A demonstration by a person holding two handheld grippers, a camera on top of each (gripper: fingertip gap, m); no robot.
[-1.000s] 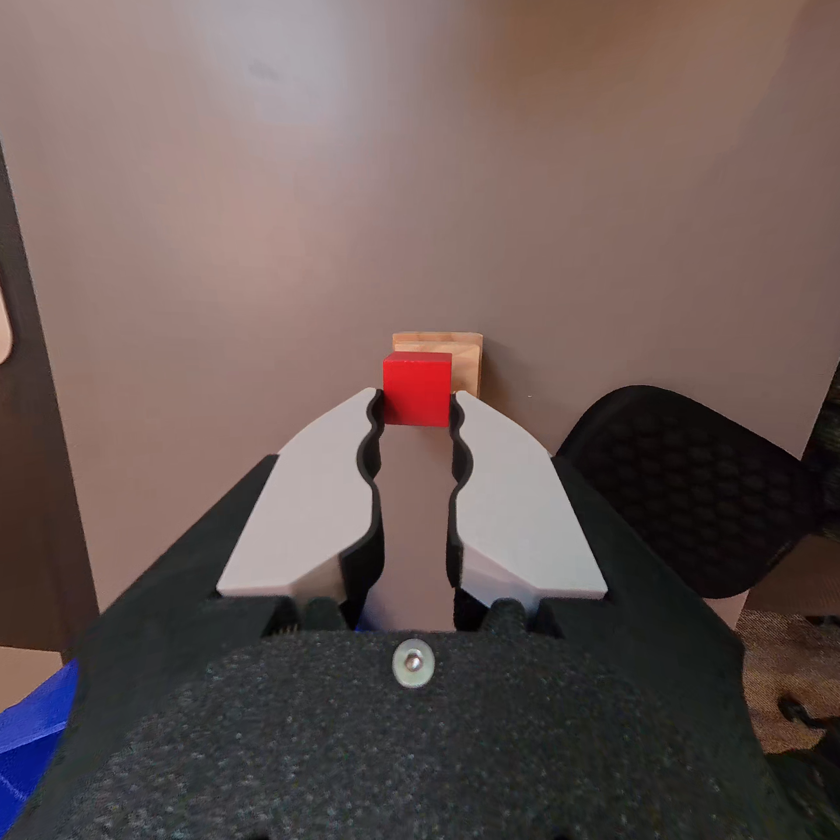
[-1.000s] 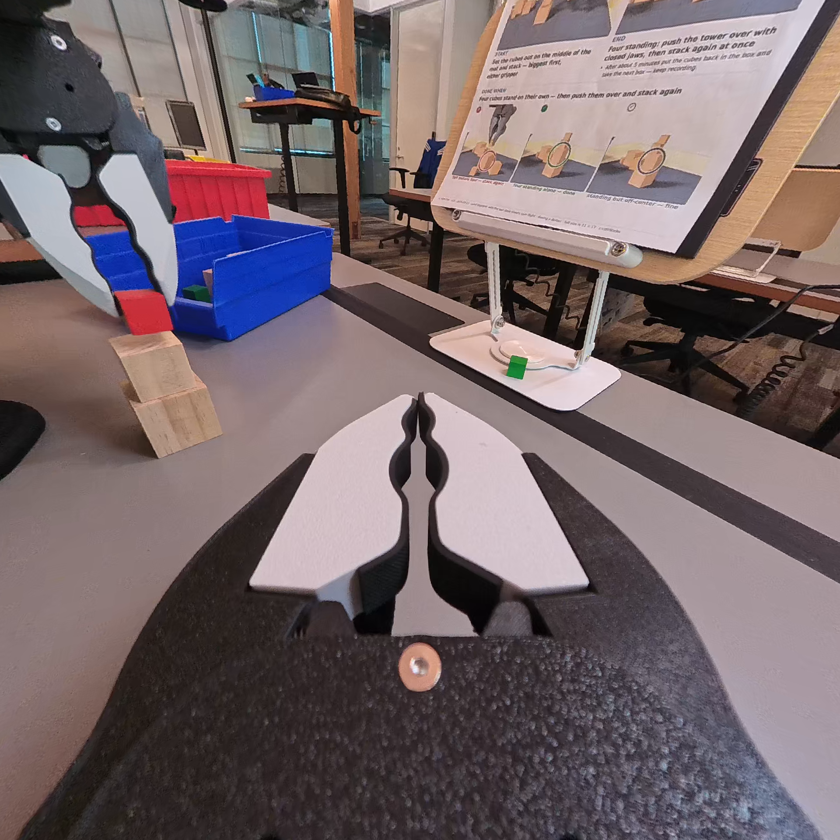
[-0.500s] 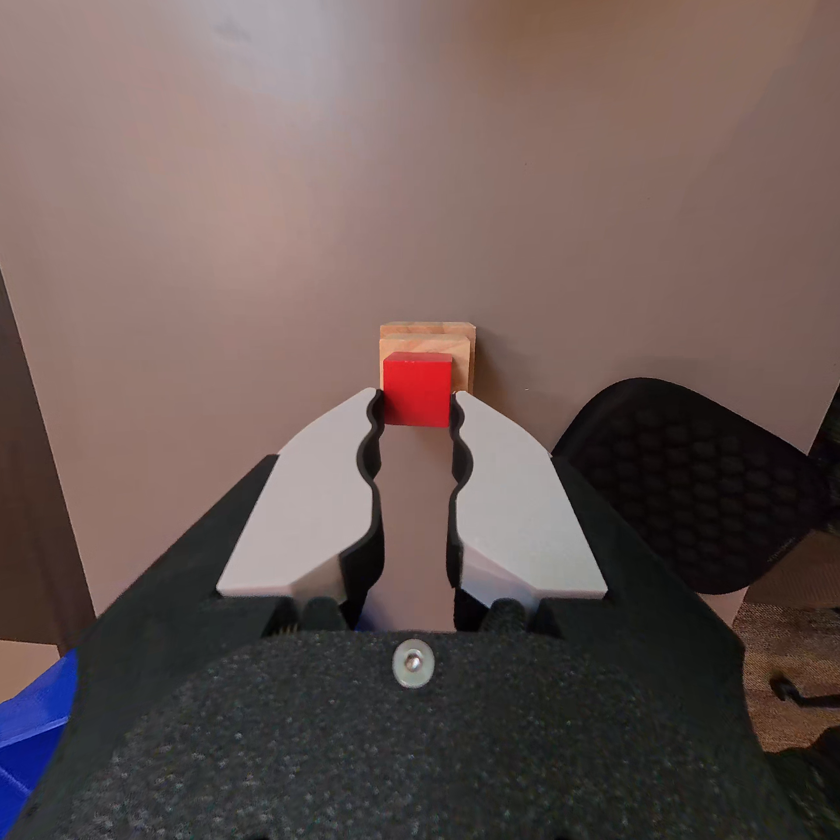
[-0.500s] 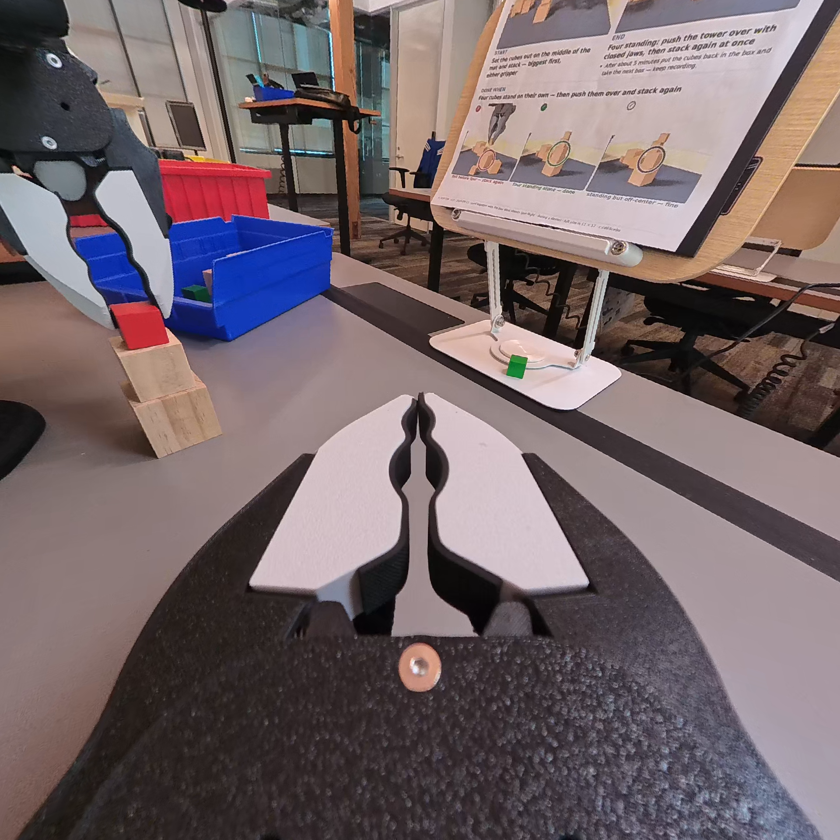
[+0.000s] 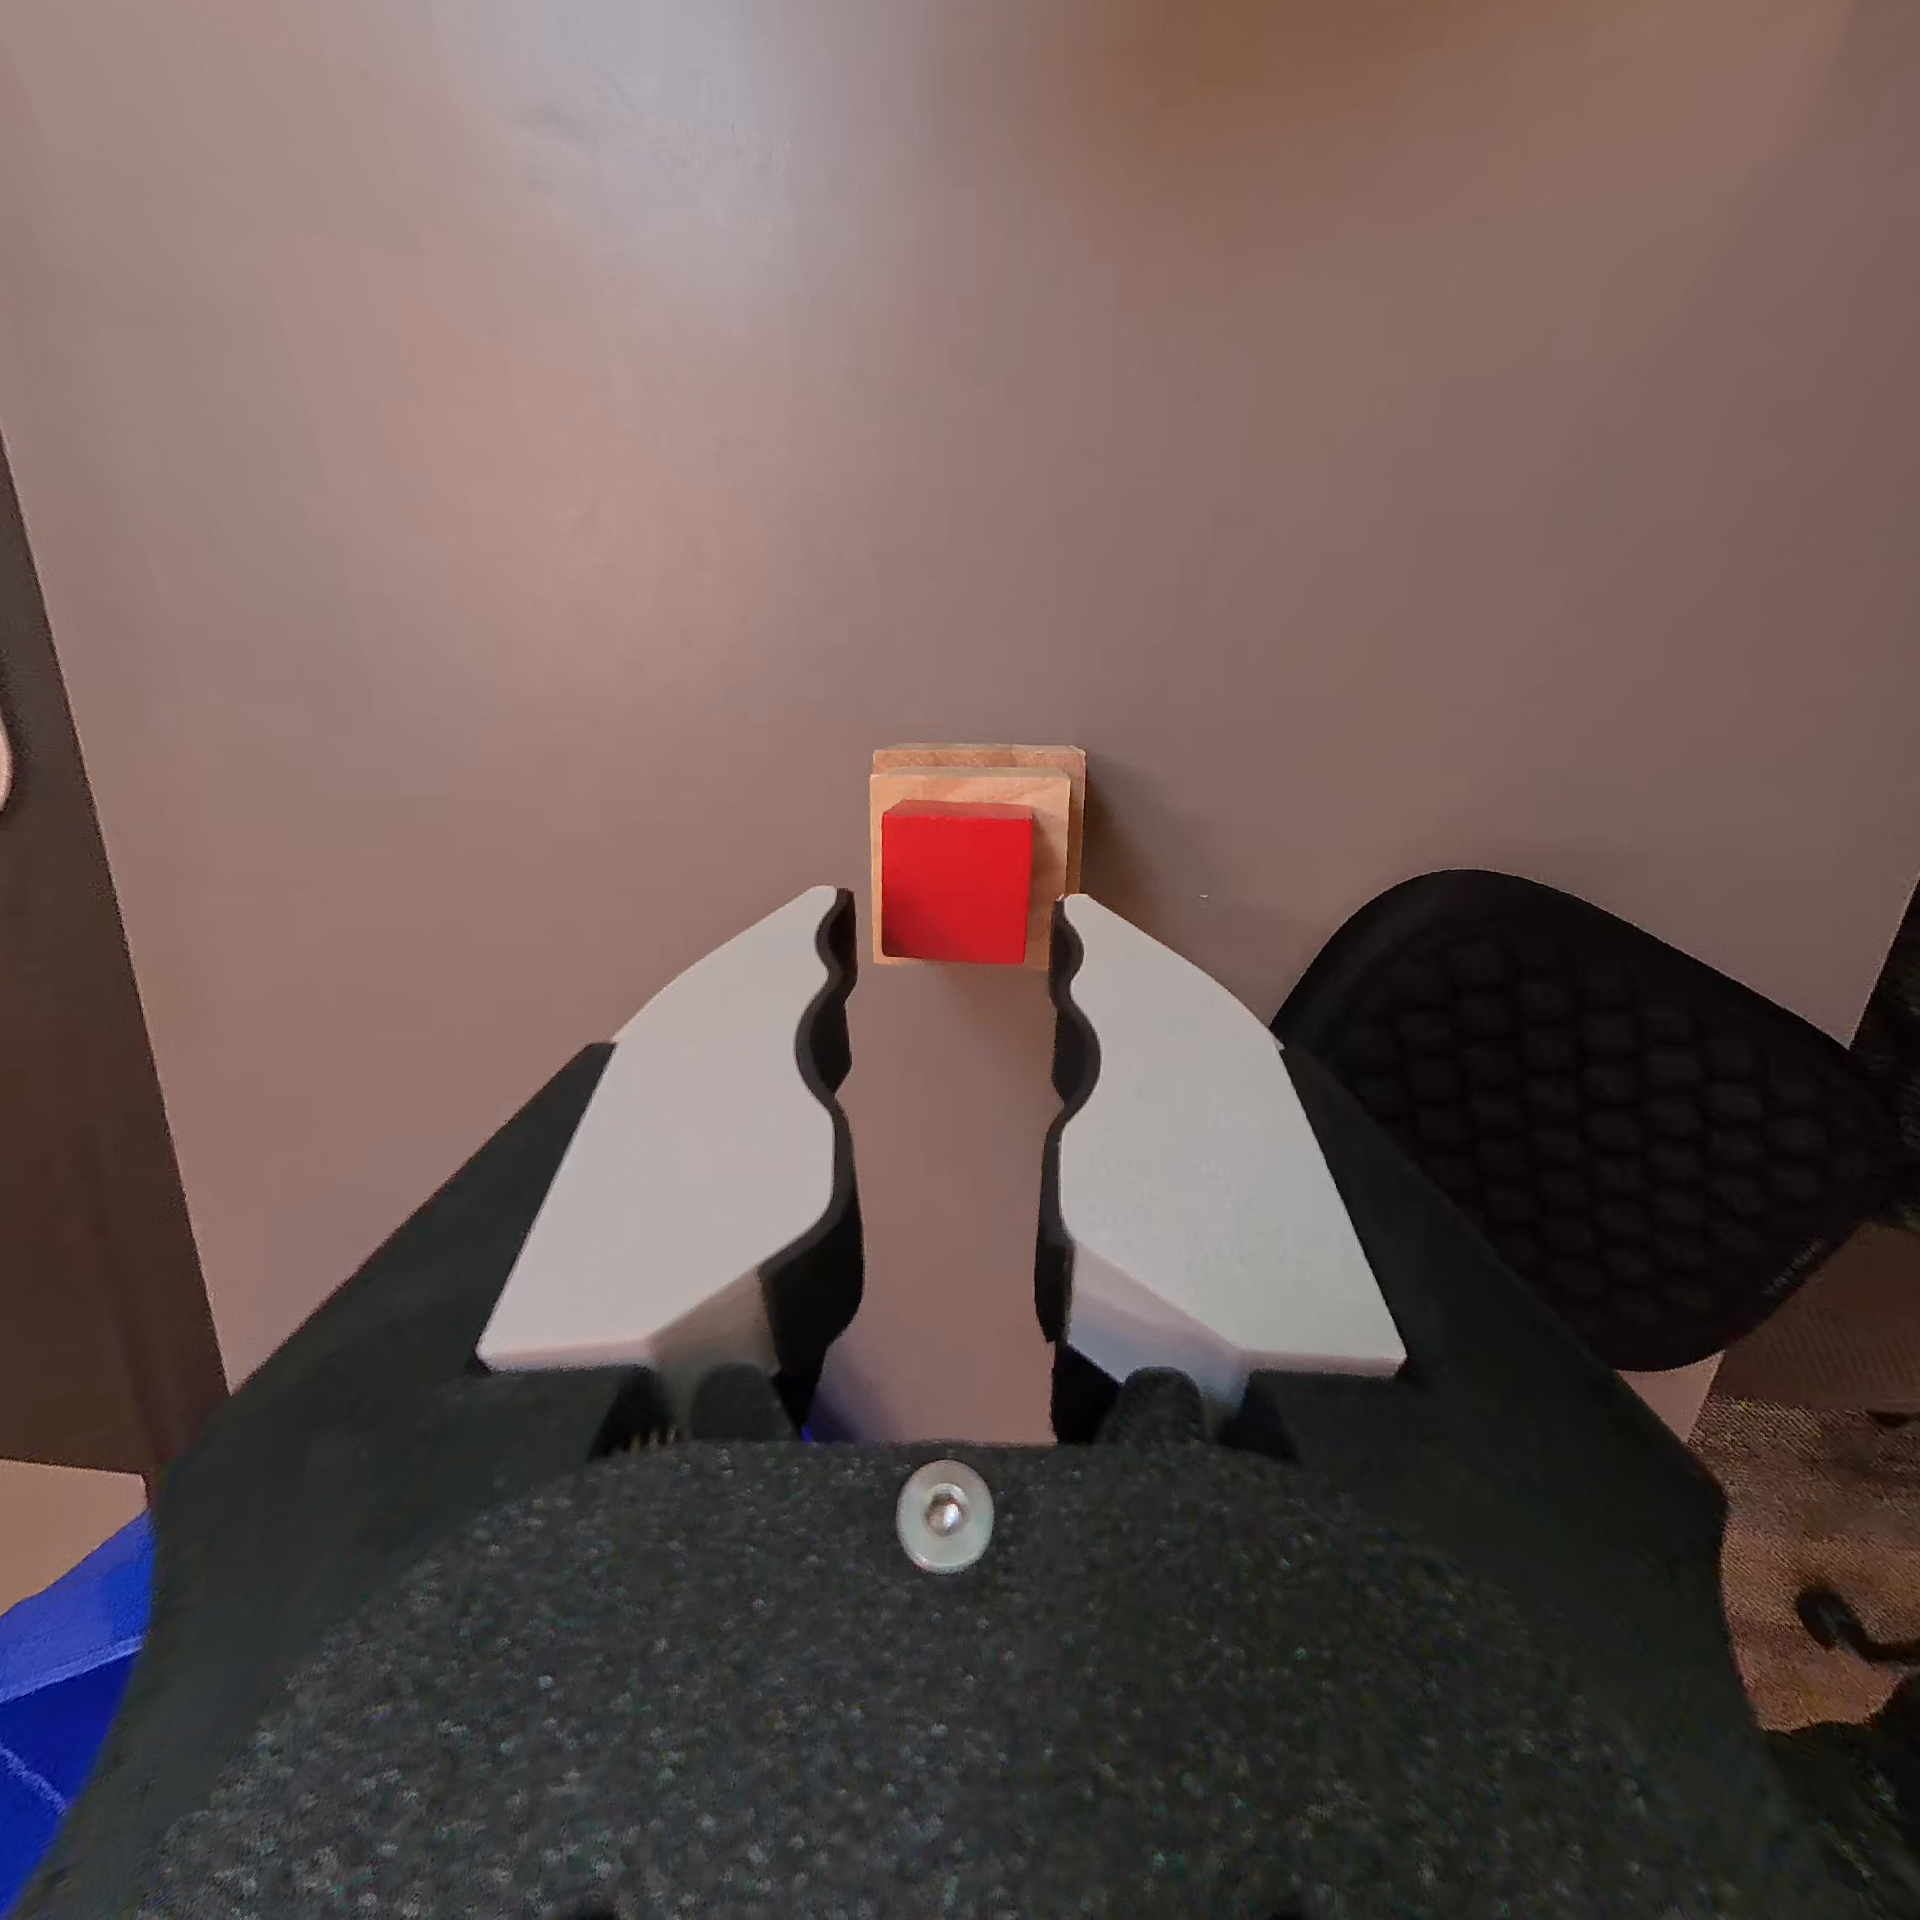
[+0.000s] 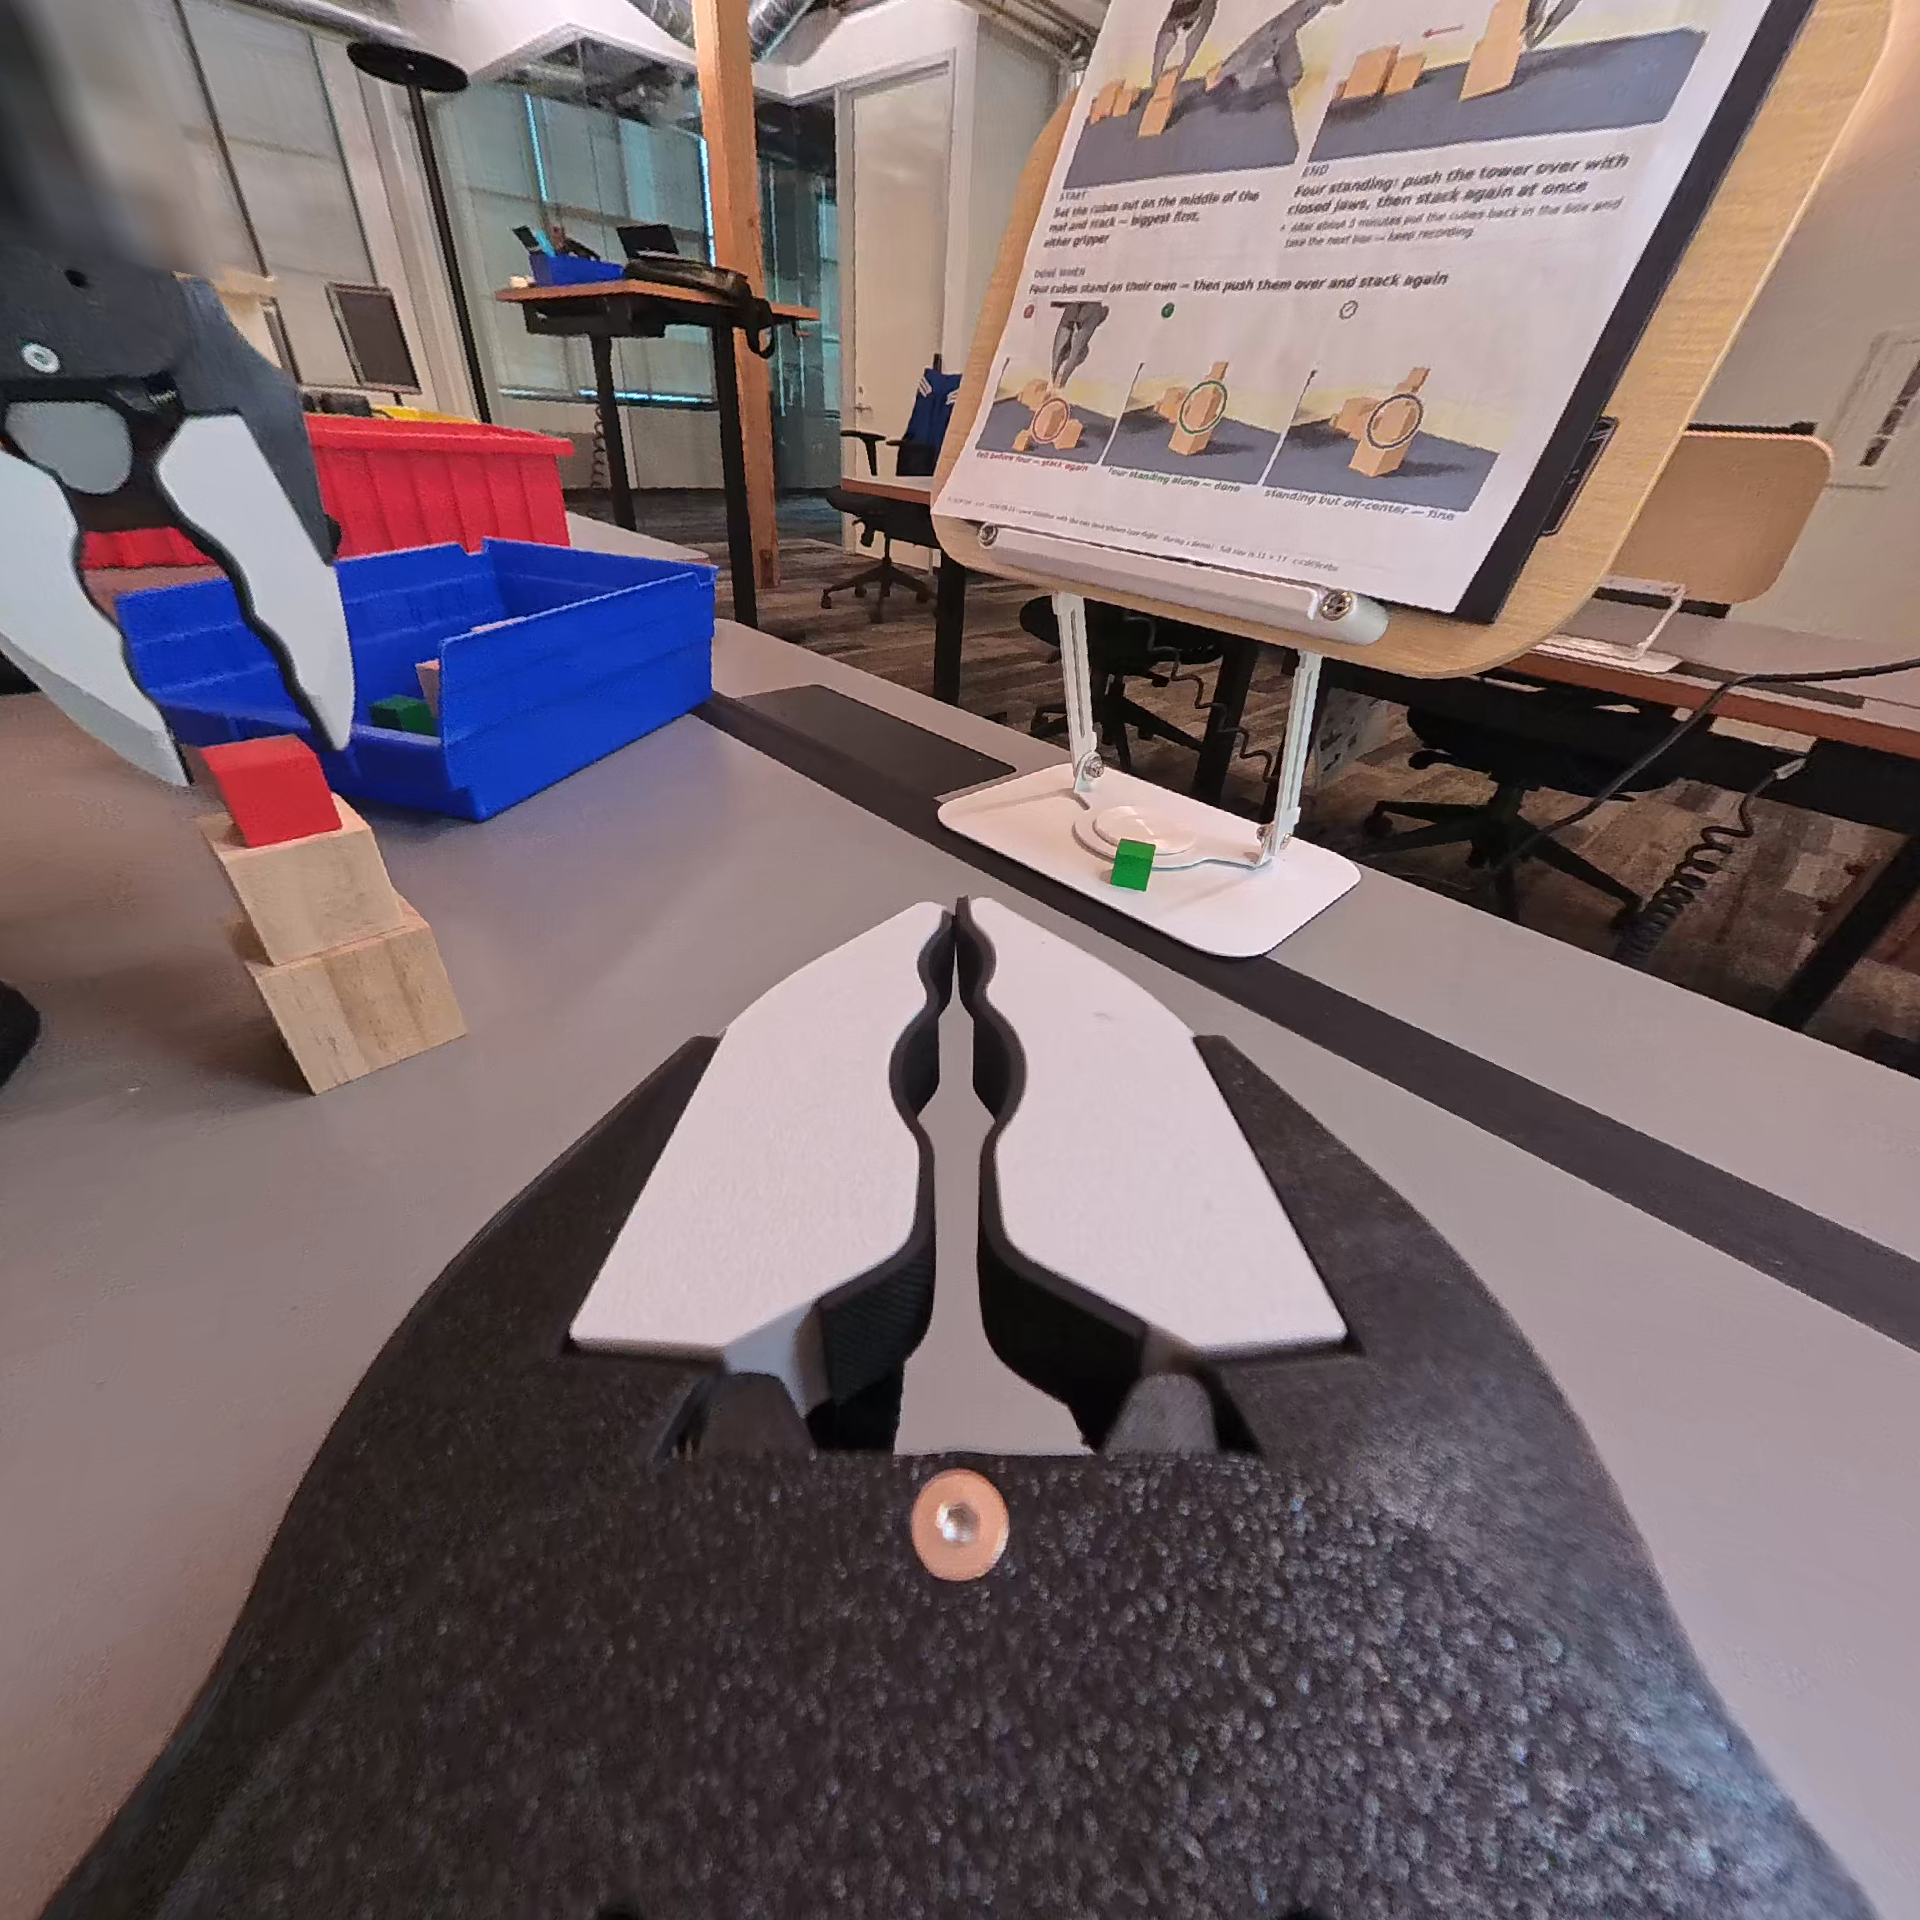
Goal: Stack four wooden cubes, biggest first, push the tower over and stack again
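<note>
The left gripper (image 5: 954, 914) is being held above a small stack of cubes, with its fingers (image 5: 727, 1049) standing apart and nothing being clamped between them. A red cube (image 5: 956, 888) is being carried by the stack, on top of a smaller wooden cube (image 6: 301, 883), which is in turn being borne by a larger wooden cube (image 6: 358, 997) on the grey surface (image 5: 623, 468). In the right wrist view the left gripper's tips are being shown just above the red cube and apart from it, so no pad is being pressed on it. A black mesh chair back (image 5: 1590, 1122) is being seen beyond the surface edge, to the right of the stack.

The right gripper (image 6: 954, 914) is being held low over the surface, well apart from the stack, with its fingers (image 6: 1091, 1122) being kept together on nothing. A white stand base (image 6: 1226, 914) is being seen ahead of it, with a small green cube (image 6: 1132, 864) lying on it and a printed sheet on a wooden board (image 6: 1704, 312) being propped above. A blue bin (image 6: 540, 675) is being seen behind the stack, with a red bin (image 6: 436, 488) behind it.
</note>
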